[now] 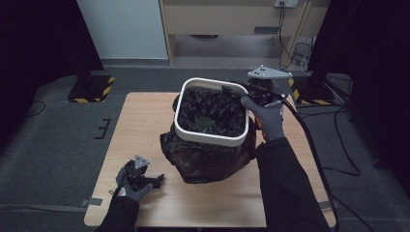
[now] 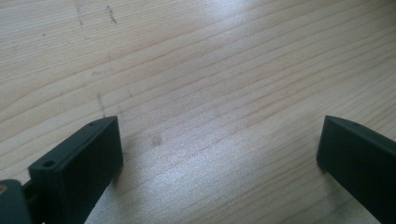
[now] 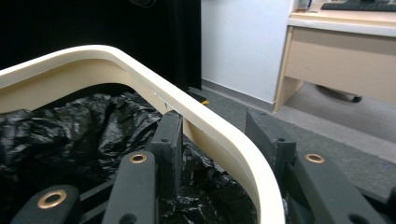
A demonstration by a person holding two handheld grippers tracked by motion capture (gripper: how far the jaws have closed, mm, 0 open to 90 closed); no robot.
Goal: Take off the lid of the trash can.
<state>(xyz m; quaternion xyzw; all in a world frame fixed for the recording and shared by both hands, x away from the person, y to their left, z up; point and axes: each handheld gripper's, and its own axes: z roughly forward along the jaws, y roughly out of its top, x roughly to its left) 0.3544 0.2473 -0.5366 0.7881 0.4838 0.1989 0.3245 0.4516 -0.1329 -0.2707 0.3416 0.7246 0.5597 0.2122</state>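
Bin (image 1: 211,137): white rounded-square rim, crumpled black liner (image 1: 205,159). Right gripper (image 3: 212,135) straddles the far-right rim, narrowed; left gripper (image 2: 219,154) wide, empty. No legible writing.

Dim room, lit best at the table (image 1: 145,121)

Around the table the high view falls to near black at both sides. Close up, the wood shows a pale sheen of glare, and soft shadow lies under the left gripper (image 2: 219,154). Pictures are slightly soft; the bag (image 1: 203,154) loses its detail.
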